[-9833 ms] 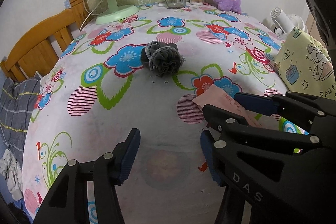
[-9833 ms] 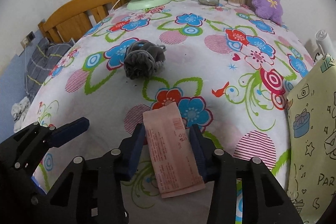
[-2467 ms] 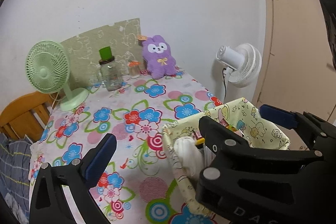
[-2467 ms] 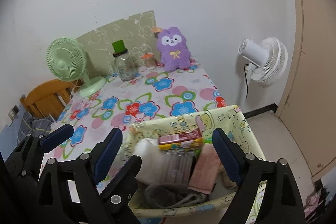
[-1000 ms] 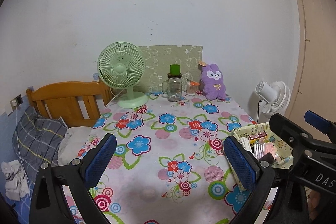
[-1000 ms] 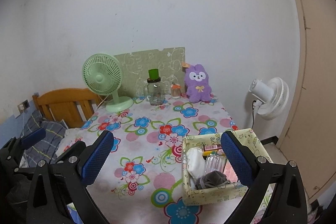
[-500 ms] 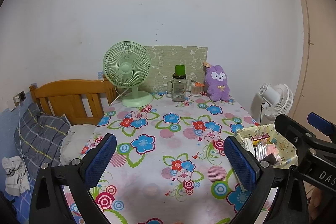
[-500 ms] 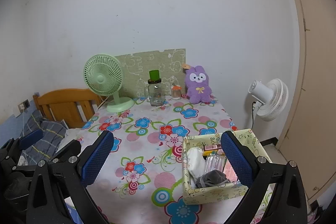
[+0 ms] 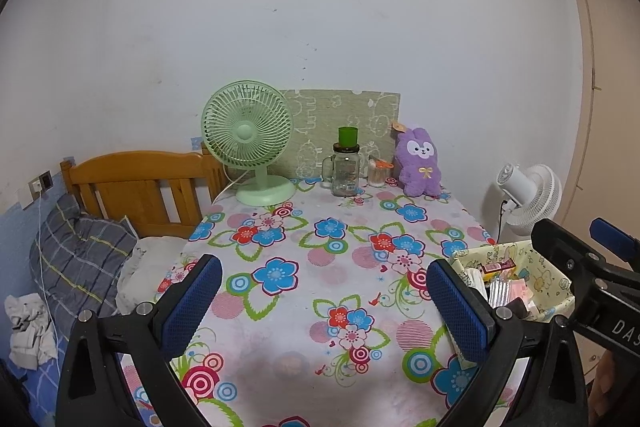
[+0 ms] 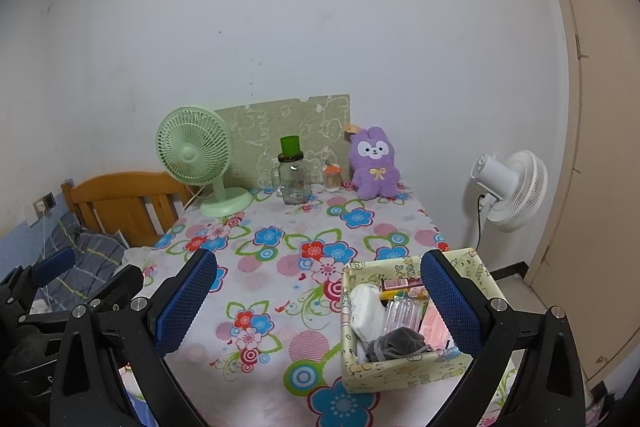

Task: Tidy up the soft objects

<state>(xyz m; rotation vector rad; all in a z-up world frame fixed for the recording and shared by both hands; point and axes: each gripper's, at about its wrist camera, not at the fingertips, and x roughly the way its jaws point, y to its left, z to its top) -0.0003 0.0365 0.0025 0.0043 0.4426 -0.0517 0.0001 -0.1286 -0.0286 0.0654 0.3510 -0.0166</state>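
— How are the tongs seen, nearest first?

— The left tongs point(image 9: 322, 301) and the right tongs point(image 10: 318, 301) are both held spread wide, nothing pinched, well above the bench point(image 10: 276, 279).

— And the soft objects?

— They are found in the yellow fabric basket point(image 10: 400, 371) at the bench's right near corner: a grey mesh bath sponge point(image 10: 398, 343), a white pouch point(image 10: 366, 311), a pink packet point(image 10: 434, 323) and a clear bottle pack point(image 10: 402, 313). The sorting is judged largely done.

— What is farther off?

— A glass mug jar point(image 10: 295, 177), a green desk fan point(image 10: 200, 159) and a purple plush bunny point(image 10: 374, 165) are lined along the wall.

— What could be spoiled from here?

— The basket is set close to the edge; it could be tipped off if knocked. If the bunny is fetched, the jar beside it could be toppled by a wide reach.
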